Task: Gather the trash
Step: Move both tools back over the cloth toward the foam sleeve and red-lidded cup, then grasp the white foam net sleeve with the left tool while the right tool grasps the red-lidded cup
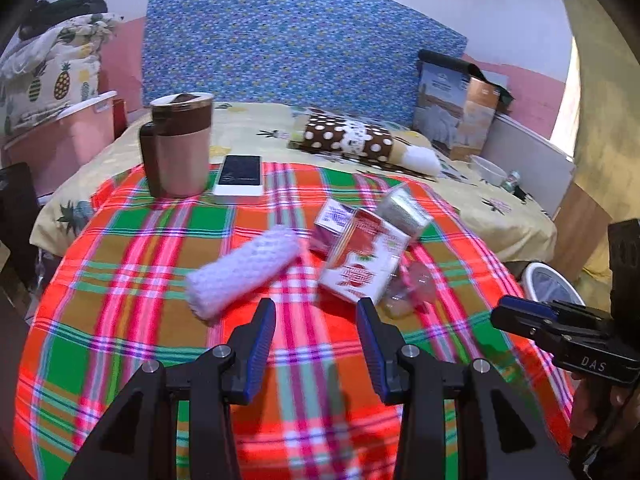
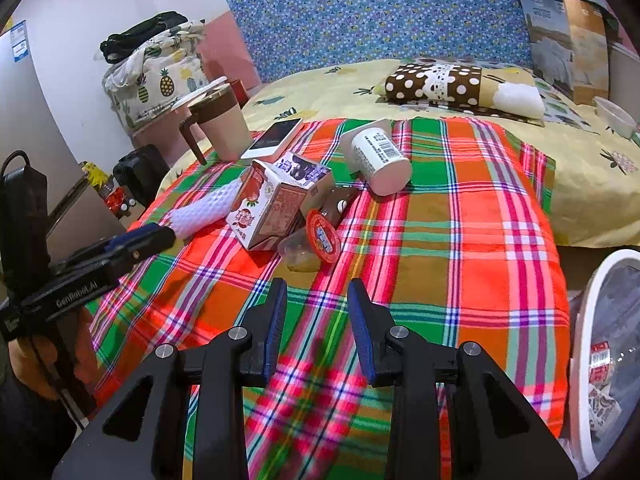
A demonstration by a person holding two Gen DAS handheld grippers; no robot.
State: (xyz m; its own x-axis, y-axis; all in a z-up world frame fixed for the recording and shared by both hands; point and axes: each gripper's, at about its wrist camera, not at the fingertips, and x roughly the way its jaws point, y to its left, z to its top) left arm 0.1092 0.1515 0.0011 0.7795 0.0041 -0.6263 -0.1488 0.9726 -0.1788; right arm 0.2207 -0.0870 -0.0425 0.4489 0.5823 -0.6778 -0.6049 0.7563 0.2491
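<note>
The trash is clustered on the plaid cloth (image 2: pixel 460 240): a red-and-white carton (image 2: pixel 264 212), a purple carton (image 2: pixel 306 172) behind it, a tipped white cup (image 2: pixel 378 158) lying on its side, a small clear tub with a red lid (image 2: pixel 316 242), and a white foam sleeve (image 2: pixel 204 210). A white-rimmed bin (image 2: pixel 580 344), already holding some wrappers, is seen at the cloth's right edge.

The left gripper (image 1: pixel 316 312) is held spread above the cloth, nothing between its jaws, just short of the red-and-white carton. The right gripper (image 2: pixel 316 292) is likewise spread and empty, near the red-lidded tub.

Several risks are judged from here. The 2 cartons and the tub lean against each other, so a grasp on 1 is likely to topple or push the others. The tipped cup can be rolled off the cloth if it is nudged. The tub's lid appears tilted, so residue could be spilled. The mug (image 2: pixel 222 128) and phone (image 2: pixel 276 138) stand just behind the pile and could be mistaken for trash or knocked. The soft cloth could be snagged by a low jaw.
</note>
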